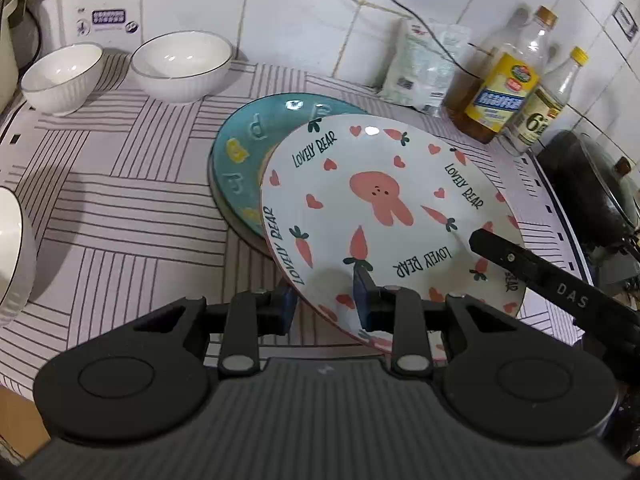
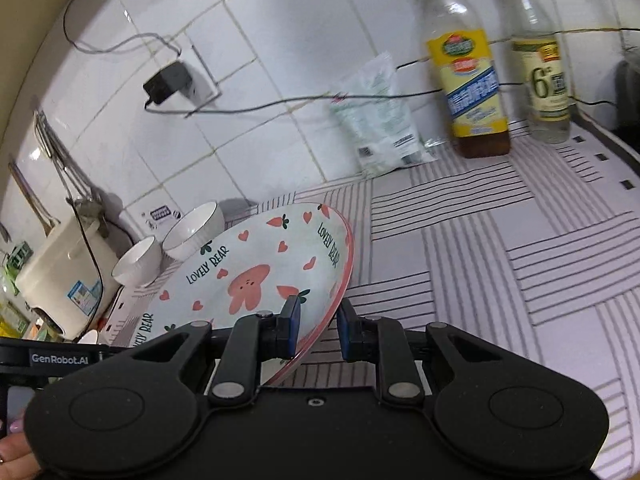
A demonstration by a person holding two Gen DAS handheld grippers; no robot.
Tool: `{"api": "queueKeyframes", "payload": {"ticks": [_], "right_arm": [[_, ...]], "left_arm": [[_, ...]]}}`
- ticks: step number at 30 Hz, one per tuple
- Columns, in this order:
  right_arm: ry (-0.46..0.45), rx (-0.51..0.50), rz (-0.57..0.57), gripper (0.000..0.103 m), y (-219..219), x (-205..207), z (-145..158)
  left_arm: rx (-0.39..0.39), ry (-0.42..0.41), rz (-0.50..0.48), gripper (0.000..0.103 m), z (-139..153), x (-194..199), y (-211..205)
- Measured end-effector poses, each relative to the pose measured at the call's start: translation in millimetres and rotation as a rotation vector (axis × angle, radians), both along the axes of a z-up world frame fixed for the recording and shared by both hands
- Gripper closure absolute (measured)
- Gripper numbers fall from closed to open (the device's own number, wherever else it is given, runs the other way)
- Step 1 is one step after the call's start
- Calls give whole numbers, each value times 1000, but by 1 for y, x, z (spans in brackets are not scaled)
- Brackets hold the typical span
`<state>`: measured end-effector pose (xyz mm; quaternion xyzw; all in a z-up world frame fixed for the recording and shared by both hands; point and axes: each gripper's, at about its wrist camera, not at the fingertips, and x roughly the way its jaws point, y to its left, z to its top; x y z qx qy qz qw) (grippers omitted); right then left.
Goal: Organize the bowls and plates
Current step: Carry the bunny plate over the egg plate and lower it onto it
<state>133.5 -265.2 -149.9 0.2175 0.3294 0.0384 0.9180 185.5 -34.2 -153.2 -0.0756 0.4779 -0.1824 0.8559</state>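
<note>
A white plate [image 1: 384, 208] with a pink rabbit, carrots and "LOVELY BEAR" lettering is held tilted above the striped counter mat [image 1: 120, 208]. My left gripper [image 1: 325, 304] is shut on its near rim. My right gripper [image 2: 319, 332] is shut on the plate [image 2: 248, 276] at its right rim, and one of its black fingers [image 1: 520, 260] shows in the left wrist view. Partly under the white plate lies a blue plate [image 1: 248, 148]. Two white ribbed bowls [image 1: 62, 76] [image 1: 182, 66] stand side by side at the back left. Another white bowl [image 1: 12, 256] sits at the left edge.
Two oil and vinegar bottles [image 1: 504, 84] [image 1: 548, 108] and a plastic bag [image 1: 420, 68] stand by the tiled wall. A dark lidded pan [image 1: 592, 188] sits at the right. A cream cooker [image 2: 64, 276] stands left of the bowls; a cable [image 2: 280, 102] runs from a wall plug [image 2: 166, 82].
</note>
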Motion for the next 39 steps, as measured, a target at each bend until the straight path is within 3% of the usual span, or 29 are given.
{"api": "queueKeyframes", "payload": {"ticks": [12, 16, 24, 39], "right_arm": [[87, -77, 12, 79, 28, 30, -6], [114, -144, 17, 79, 38, 39, -4], [172, -212, 5, 77, 53, 58, -2], [127, -359, 18, 71, 72, 71, -9]], "left_arm": [[-11, 82, 24, 75, -9, 24, 15], [30, 93, 20, 73, -6, 29, 10], [41, 139, 42, 73, -7, 48, 13], [35, 203, 57, 72, -16, 71, 14]]}}
